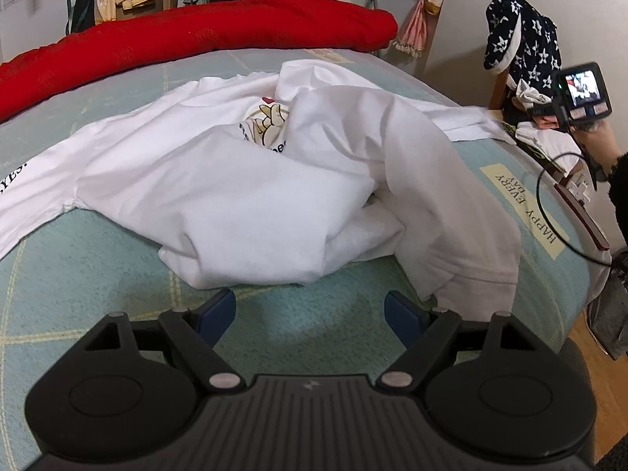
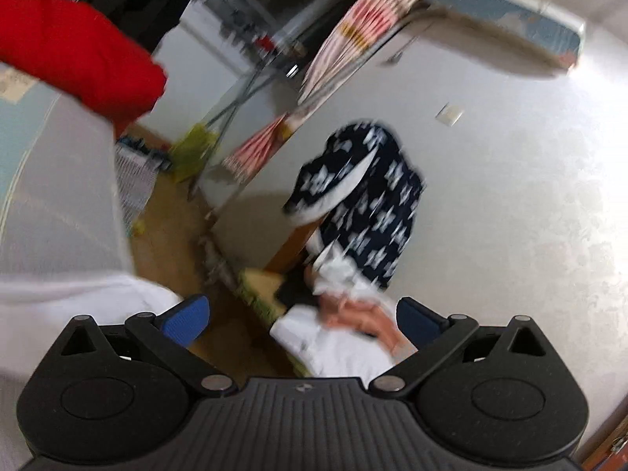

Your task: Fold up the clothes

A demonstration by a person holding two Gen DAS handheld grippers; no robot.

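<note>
A crumpled white T-shirt (image 1: 243,180) with a cartoon print lies in a heap on the light green bed sheet (image 1: 98,274). My left gripper (image 1: 310,314) hovers open just in front of the heap's near edge, nothing between its blue pads. The right gripper's back (image 1: 581,94) shows at the bed's right side, held in a hand with a dark sleeve. In the blurred right wrist view my right gripper (image 2: 302,320) is open and empty, off the bed's edge, pointing at a pile of white and pink clothes (image 2: 345,333) on a chair.
A red quilt (image 1: 188,39) runs along the bed's far side. A navy star-patterned garment (image 1: 526,43) hangs over a chair by the wall. Folded white cloth (image 1: 467,125) lies at the bed's right edge. A drying rack (image 2: 243,78) and wooden floor (image 2: 176,212) lie beyond.
</note>
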